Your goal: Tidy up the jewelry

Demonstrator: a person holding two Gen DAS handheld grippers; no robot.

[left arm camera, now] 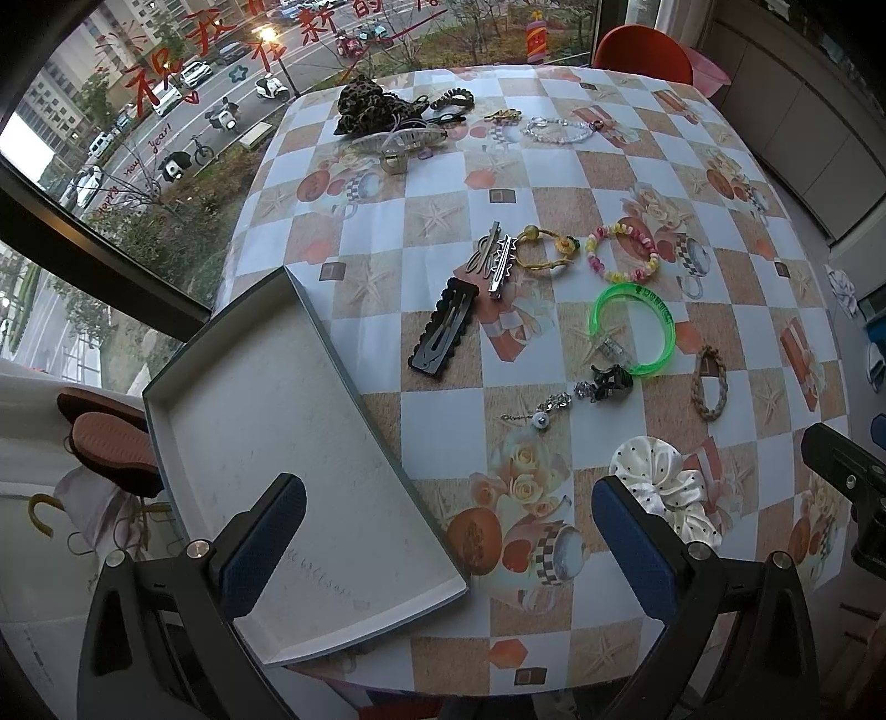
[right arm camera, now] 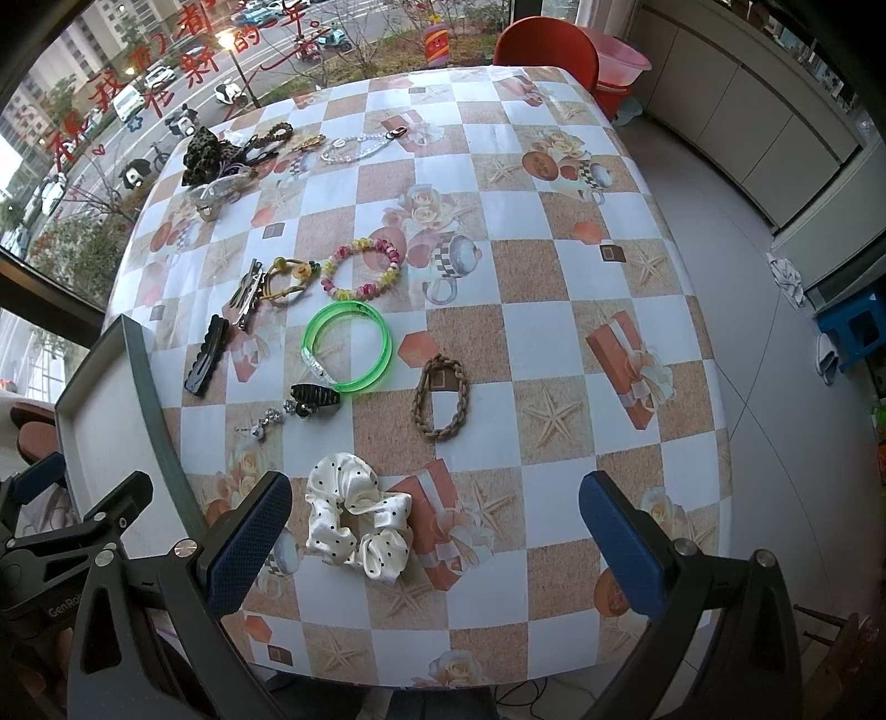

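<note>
An empty grey tray (left arm camera: 266,410) lies at the table's left edge; its wall shows in the right wrist view (right arm camera: 149,387). Jewelry lies scattered beside it: a white dotted scrunchie (right arm camera: 357,518) (left arm camera: 664,487), a green bangle (right arm camera: 349,346) (left arm camera: 637,332), a braided brown band (right arm camera: 440,399) (left arm camera: 710,389), a bead bracelet (right arm camera: 362,268) (left arm camera: 623,252), a black scalloped clip (left arm camera: 443,329) (right arm camera: 207,354), a black claw clip with a chain (right arm camera: 310,401) (left arm camera: 606,382). My left gripper (left arm camera: 448,548) is open over the tray's near corner. My right gripper (right arm camera: 434,548) is open, just short of the scrunchie.
At the far left of the table lie a leopard scrunchie (left arm camera: 368,105), a clear claw clip (left arm camera: 401,141) and a crystal bracelet (left arm camera: 559,130). A red chair (left arm camera: 642,52) stands behind the table. A window runs along the left.
</note>
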